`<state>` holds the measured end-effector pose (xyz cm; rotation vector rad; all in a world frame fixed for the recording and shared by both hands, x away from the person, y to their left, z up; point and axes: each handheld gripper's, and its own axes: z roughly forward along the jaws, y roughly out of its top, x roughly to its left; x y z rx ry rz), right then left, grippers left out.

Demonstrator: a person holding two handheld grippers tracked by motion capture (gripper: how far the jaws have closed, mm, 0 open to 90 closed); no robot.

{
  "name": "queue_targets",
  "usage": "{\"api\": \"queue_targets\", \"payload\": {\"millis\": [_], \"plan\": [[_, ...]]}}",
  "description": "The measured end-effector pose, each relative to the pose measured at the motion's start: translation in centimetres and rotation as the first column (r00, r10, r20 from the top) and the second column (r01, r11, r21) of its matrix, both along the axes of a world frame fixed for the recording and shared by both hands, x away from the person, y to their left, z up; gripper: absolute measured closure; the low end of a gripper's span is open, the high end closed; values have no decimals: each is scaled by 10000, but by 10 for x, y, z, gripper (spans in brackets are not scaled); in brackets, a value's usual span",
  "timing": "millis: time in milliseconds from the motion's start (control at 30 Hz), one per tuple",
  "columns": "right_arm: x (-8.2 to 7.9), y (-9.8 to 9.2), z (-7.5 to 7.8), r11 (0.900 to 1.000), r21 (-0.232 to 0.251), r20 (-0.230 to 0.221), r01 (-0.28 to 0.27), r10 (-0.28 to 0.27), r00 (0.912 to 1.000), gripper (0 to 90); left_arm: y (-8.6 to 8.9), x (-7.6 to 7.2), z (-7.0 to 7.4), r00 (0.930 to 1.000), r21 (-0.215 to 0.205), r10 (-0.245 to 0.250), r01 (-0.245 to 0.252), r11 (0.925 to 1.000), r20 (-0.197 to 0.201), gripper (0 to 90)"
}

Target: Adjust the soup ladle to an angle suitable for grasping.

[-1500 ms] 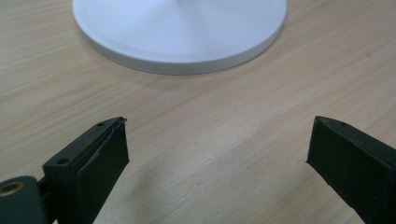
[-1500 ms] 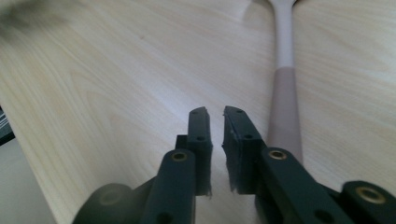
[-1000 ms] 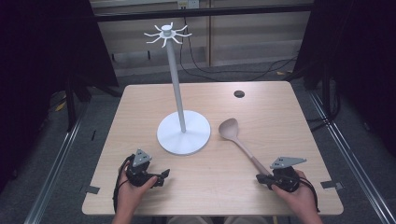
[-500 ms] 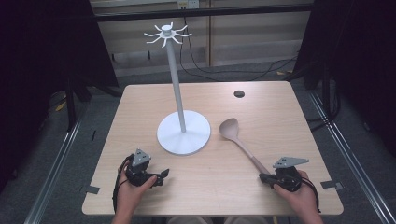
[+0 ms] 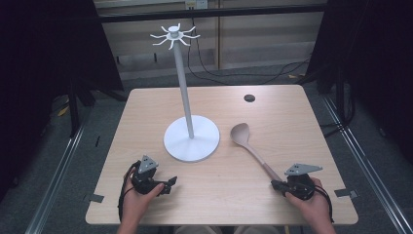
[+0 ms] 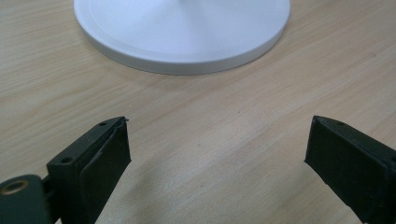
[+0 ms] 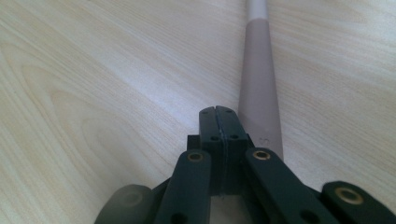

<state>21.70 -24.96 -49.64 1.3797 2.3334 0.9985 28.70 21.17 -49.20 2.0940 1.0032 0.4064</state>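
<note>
Nothing moved, right gripper (image 7: 218,112) closed beside spoon (image 7: 258,88)

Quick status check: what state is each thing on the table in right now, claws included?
Wooden spoon: lying flat on the table, bowl toward the stand, not gripped.
Hook stand: upright, hooks bare.
Left claw: open, nothing between the jaws.
Right claw: shut, empty, beside the spoon's handle end.

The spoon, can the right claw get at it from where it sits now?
Probably yes. The right claw is shut, with the spoon handle lying right beside it on the table, apart from the jaws. Nothing lies between them; it would have to open first.
</note>
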Motion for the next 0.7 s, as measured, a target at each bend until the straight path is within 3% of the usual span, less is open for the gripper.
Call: {"api": "queue_targets", "payload": {"millis": [700], "plan": [[6,-15,-1,9964,8,69,847,-847,9964,900,0,2,1,9999,83,21,-22,10000,106,68]]}}
